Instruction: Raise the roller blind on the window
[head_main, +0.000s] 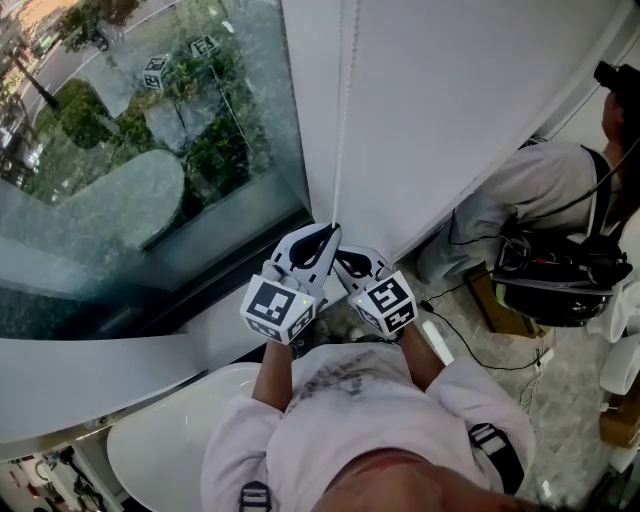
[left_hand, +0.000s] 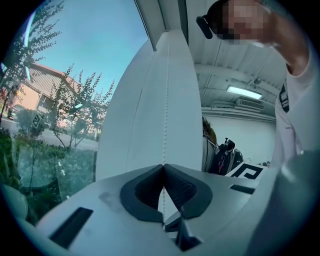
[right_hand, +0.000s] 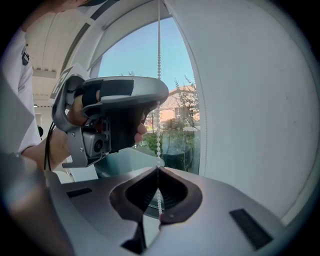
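Observation:
A thin white bead chain (head_main: 342, 120) hangs down in front of the white roller blind (head_main: 450, 100), just right of the window glass (head_main: 150, 150). Both grippers sit side by side at the chain's lower end. My left gripper (head_main: 325, 232) is shut on the chain, and in the left gripper view the beads (left_hand: 165, 100) run straight up from its closed jaws (left_hand: 163, 167). My right gripper (head_main: 347, 260) is just below and right of it, also shut on the chain (right_hand: 158, 150), which passes between its closed pads (right_hand: 158, 169). The left gripper's housing (right_hand: 115, 105) shows just above.
Another person (head_main: 540, 190) crouches at the right with black gear (head_main: 560, 280) and a cable (head_main: 480, 350) on the floor. A white sill (head_main: 120, 375) runs under the glass. A white rounded surface (head_main: 165, 445) lies at the lower left.

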